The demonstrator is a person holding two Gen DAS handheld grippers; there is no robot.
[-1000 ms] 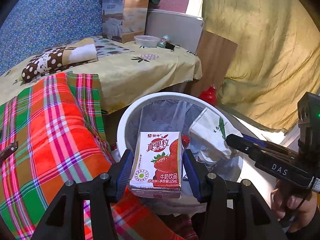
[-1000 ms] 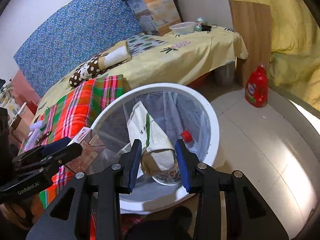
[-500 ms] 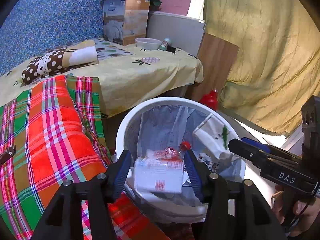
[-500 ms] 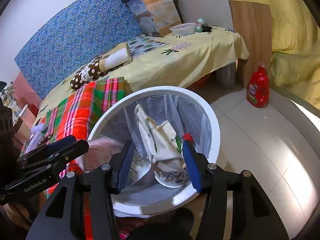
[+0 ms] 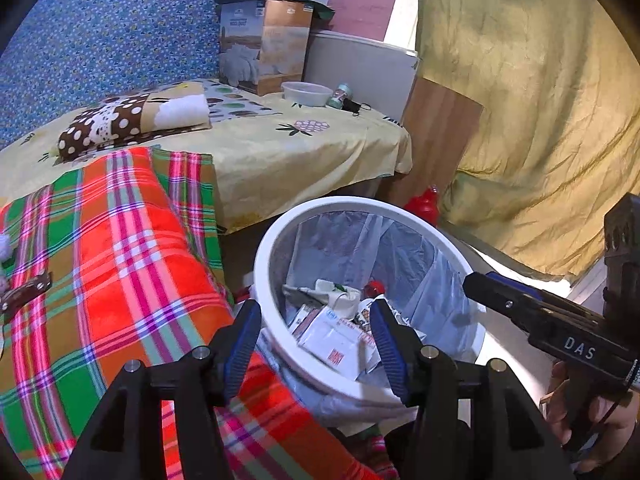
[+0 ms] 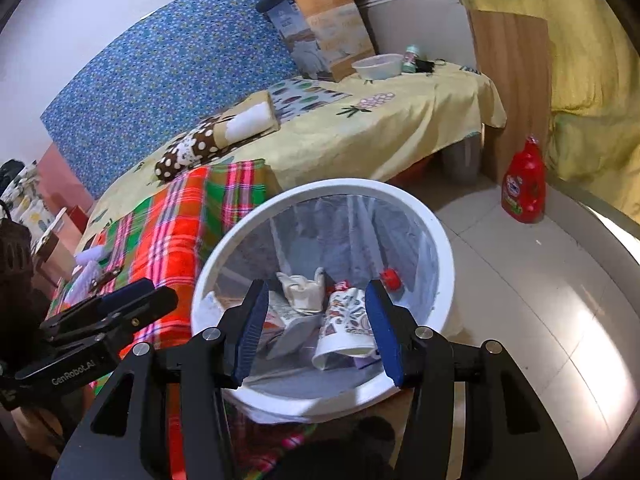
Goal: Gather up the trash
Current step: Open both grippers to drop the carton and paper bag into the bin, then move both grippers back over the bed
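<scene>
Left wrist view, left hand-held gripper [image 5: 314,336] wide, empty, milk carton [image 5: 334,340] inside bin [image 5: 264,280]

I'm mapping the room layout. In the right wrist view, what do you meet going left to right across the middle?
Left hand-held gripper → plaid blanket → white trash bin → red detergent bottle → yellow curtain.

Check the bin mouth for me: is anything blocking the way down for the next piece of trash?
Nothing visible blocks it. The white trash bin has an open mouth, and both the left gripper and right gripper hang open and empty above it. The milk carton and paper cup lie at the bottom.
</scene>
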